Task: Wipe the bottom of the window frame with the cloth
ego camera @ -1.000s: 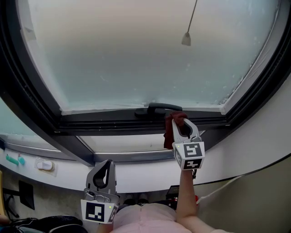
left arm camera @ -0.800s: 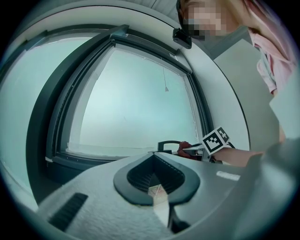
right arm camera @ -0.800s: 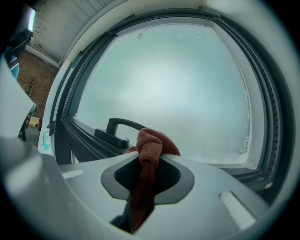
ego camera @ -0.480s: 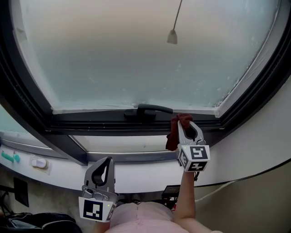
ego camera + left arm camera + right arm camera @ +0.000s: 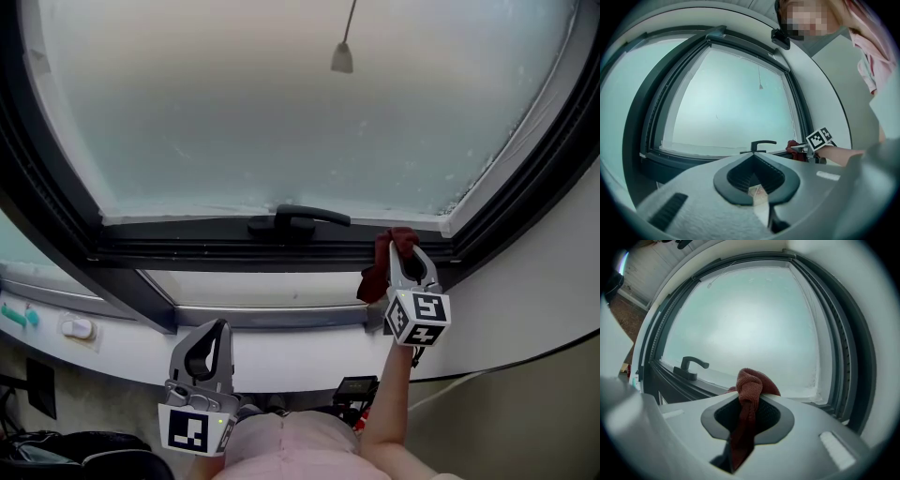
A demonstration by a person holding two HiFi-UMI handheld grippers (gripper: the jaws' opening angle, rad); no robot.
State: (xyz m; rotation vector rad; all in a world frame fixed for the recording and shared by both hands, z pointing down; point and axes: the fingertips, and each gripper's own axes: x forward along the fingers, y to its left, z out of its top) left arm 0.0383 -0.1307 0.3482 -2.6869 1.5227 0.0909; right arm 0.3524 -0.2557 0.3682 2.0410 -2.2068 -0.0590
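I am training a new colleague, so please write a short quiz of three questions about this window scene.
1. What do the right tongs hold? A) a red cloth B) a sponge C) nothing
2. True or false: in the head view, the red cloth is to the left of the window handle.
3. Fill in: the left tongs are shut and hold ____.
Key: 1 A; 2 false; 3 nothing.
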